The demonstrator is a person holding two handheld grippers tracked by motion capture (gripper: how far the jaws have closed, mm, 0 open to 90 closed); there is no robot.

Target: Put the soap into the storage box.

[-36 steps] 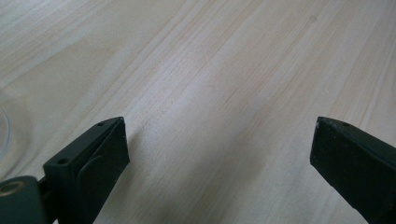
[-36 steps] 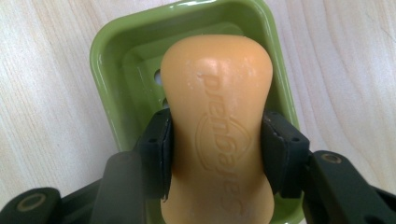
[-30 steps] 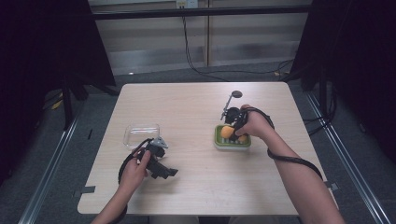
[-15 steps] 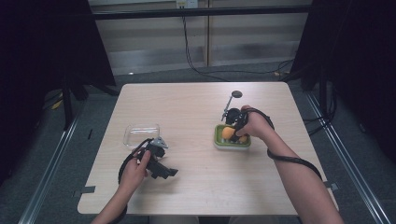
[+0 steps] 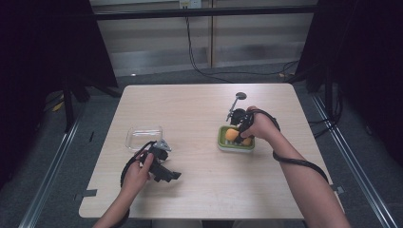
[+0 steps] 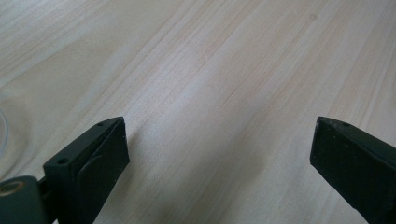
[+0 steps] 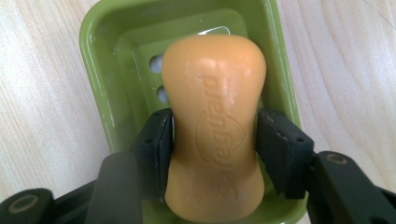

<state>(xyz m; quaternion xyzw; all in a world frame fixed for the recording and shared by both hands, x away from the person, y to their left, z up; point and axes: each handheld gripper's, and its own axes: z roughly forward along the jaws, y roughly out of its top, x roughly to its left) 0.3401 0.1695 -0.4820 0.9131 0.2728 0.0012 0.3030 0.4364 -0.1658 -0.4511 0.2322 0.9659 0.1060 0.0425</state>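
Jaws of the right gripper (image 7: 212, 154), just eased apart, flank the orange soap (image 7: 214, 126) lying in its green dish (image 7: 100, 79): placing looks nearly done, only withdrawal remains. Left gripper (image 6: 219, 154) jaws spread over bare counter (image 6: 210, 70).

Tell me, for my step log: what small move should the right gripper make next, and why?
Probably open wider, then lift clear. The right gripper has jaws that have just been opening around the orange waisted soap bar, which already lies in the green plastic soap dish.
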